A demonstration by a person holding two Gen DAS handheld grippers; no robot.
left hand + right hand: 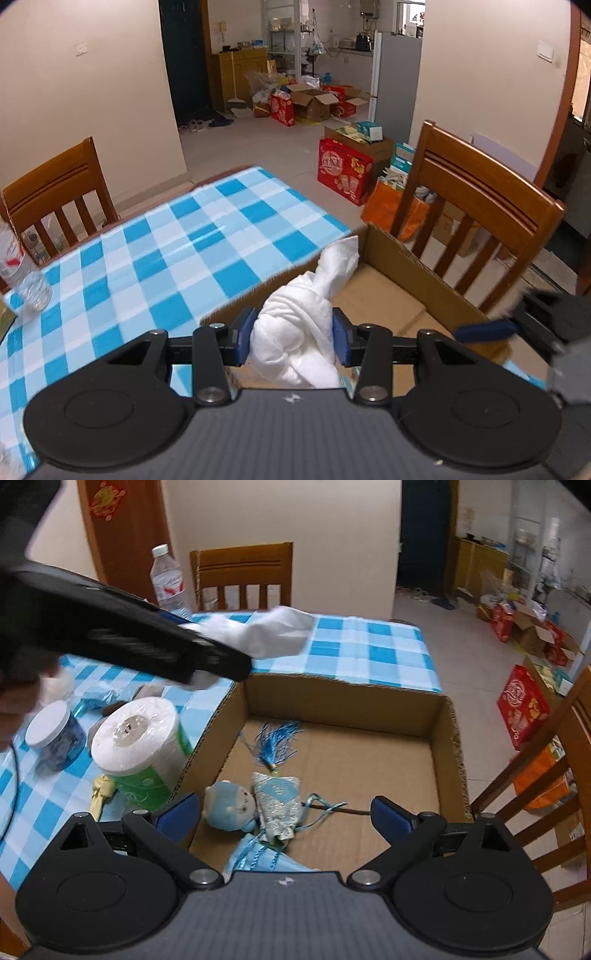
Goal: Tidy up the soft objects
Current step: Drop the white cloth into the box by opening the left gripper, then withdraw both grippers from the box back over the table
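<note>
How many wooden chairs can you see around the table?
2. One chair stands at the table's far side, near the water bottle. The other chair stands beside the cardboard box. More may be out of view.

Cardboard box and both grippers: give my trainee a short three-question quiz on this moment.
1. True or false: the left gripper is shut on the white cloth.
2. Which lies inside the cardboard box?
A. the toilet paper roll
B. the small blue plush doll
C. the water bottle
3. Fill in: the right gripper hangs over the box with its jaws ____ and nothing between them.

Key
1. true
2. B; the roll and the bottle stand outside the box on the checked tablecloth.
3. open
</note>
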